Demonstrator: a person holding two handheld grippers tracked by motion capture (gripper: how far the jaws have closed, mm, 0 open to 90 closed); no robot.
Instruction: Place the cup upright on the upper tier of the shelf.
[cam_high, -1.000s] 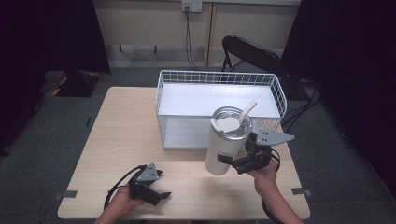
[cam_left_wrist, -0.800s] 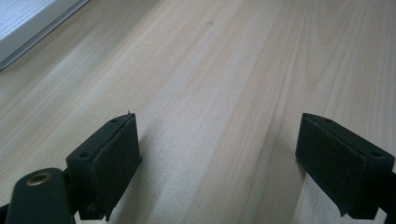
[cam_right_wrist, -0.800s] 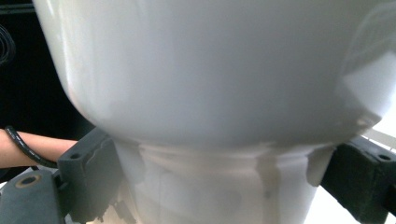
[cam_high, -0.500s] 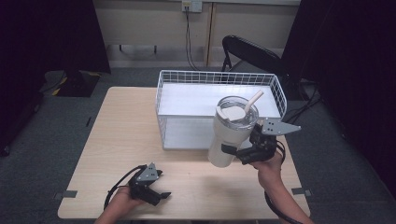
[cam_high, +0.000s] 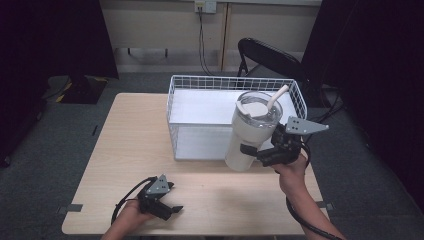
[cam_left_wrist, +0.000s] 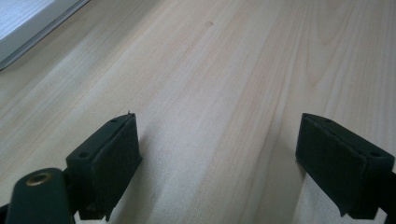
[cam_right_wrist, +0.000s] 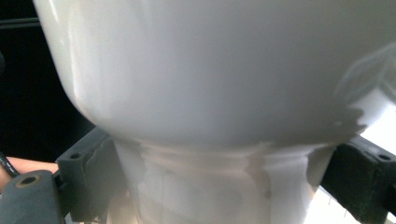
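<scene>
A tall white tumbler (cam_high: 250, 131) with a lid and a straw hangs in the air, tilted, over the front right edge of the white wire basket (cam_high: 200, 82). My right gripper (cam_high: 260, 154) is shut on the tumbler's narrow lower part; up close the tumbler (cam_right_wrist: 210, 93) sits between the two black jaws. My left gripper (cam_high: 167, 207) rests on the wooden table (cam_high: 125, 145) near the front edge, open, with bare wood (cam_left_wrist: 219, 116) between its pads.
The basket has a white floor and stands at the back middle of the table. A black chair (cam_high: 270, 57) is behind the table. Dark curtains flank the room. Cables trail from both grippers.
My right gripper has lifted the tumbler up and to the right, toward the basket's right front corner. The left gripper has stayed put.
</scene>
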